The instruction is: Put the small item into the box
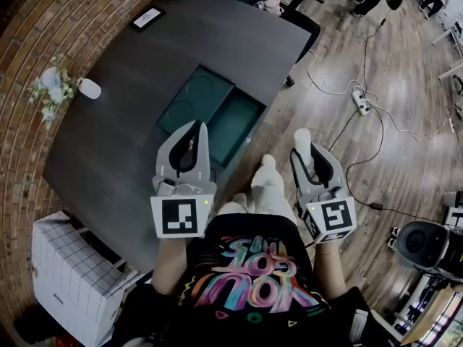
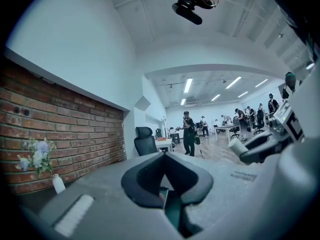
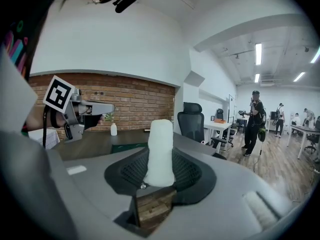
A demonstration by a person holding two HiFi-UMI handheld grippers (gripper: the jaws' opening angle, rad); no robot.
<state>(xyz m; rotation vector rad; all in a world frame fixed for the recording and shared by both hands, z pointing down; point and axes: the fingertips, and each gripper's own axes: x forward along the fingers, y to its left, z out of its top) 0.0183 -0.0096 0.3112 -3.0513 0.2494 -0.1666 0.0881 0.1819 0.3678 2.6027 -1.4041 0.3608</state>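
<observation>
Two grippers at the table (image 1: 123, 129) edge: right gripper (image 1: 311, 157) clamps the white small item (image 1: 302, 139) upright, the open box (image 1: 235, 125) lying up-left; left gripper (image 1: 197, 126), tips together, empty, sits nearer.

The left gripper (image 1: 193, 129) is sitting just left of centre in the head view, pointing toward the top of the frame, its jaw tips meeting. The right gripper (image 1: 304, 155) is hanging right of centre, also pointing up-frame and clamping an upright white roll (image 1: 302, 137). Both forearms (image 1: 329, 266) are reaching in from the bottom edge.
</observation>
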